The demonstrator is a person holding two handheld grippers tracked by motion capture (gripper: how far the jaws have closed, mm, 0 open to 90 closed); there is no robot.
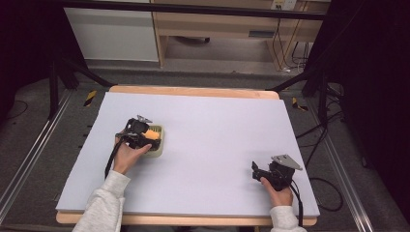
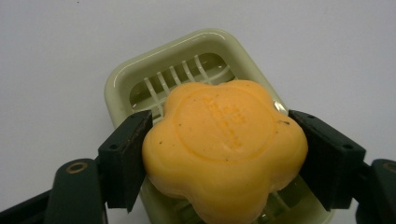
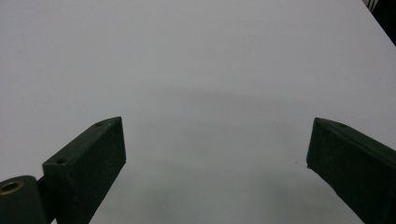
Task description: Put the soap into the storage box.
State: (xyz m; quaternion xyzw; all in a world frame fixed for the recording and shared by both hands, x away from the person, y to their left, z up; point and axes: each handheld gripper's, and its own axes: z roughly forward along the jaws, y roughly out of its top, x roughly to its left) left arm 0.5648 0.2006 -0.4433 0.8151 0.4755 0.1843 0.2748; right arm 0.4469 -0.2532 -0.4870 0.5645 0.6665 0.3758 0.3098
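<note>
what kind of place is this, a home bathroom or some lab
Most likely a lab or recording workspace, not a bathroom: the soap and soap dish sit on a padded work table framed by black metal stands, with loose cables on the floor.

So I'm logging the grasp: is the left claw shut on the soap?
Shut: the left claw grips the orange flower-shaped soap bar from both sides above the pale green slatted dish.

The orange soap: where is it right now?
The orange soap sits between the left gripper jaws, over the green soap dish, left of table centre.

Pale lavender table (image 1: pixel 217 140); wooden cabinet (image 1: pixel 217 24) and cables (image 1: pixel 290 48) beyond
</note>
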